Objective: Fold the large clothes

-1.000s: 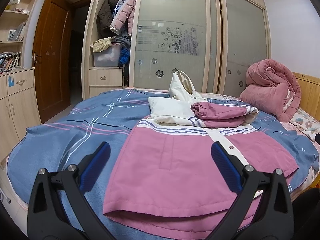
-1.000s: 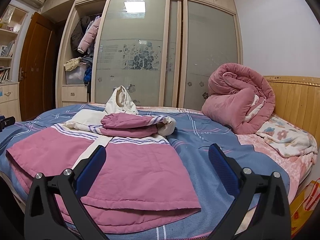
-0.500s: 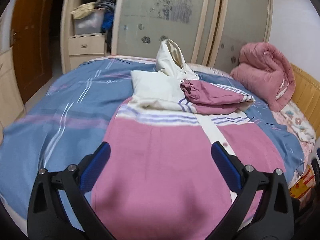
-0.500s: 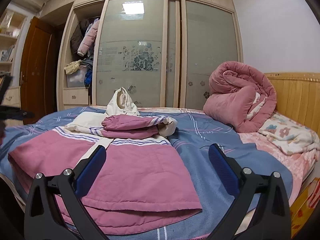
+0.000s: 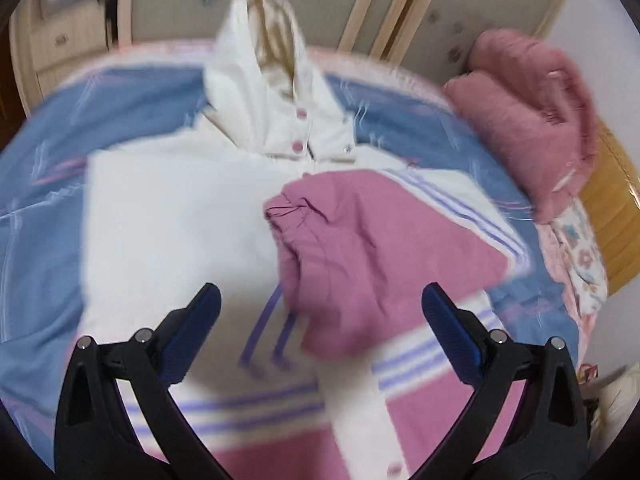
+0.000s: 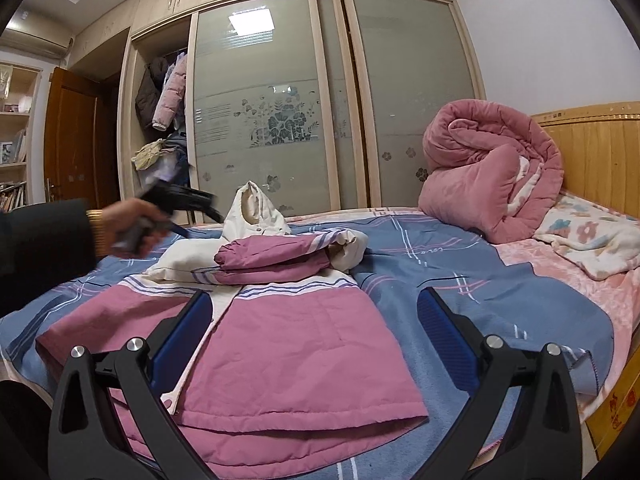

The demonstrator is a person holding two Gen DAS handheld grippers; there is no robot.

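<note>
Left claw (image 5: 320,320) spread above jacket (image 5: 168,216), folded sleeve (image 5: 372,248) between its tips, right claw (image 6: 312,320) spread over hem

Left wrist view: motion-blurred throughout; jacket (image 5: 168,216) stripes smeared.
Jacket hem: cut off by the bottom edge.
Left tongs (image 6: 180,200): blurred in the right view; jaw spacing unreadable there.
Right-hand jacket sleeve: hidden under the folded sleeve (image 6: 280,254).

The left black two-finger gripper with blue pads (image 5: 320,320) hangs tilted downward, its jaws spread wide and holding nothing; the person's left hand (image 6: 132,226), blurred, grips its handle, a dark sleeve (image 6: 44,248) reaching to the wrist; the right black two-finger gripper with blue pads (image 6: 314,336) sits low and level, jaws likewise wide apart and empty.
</note>
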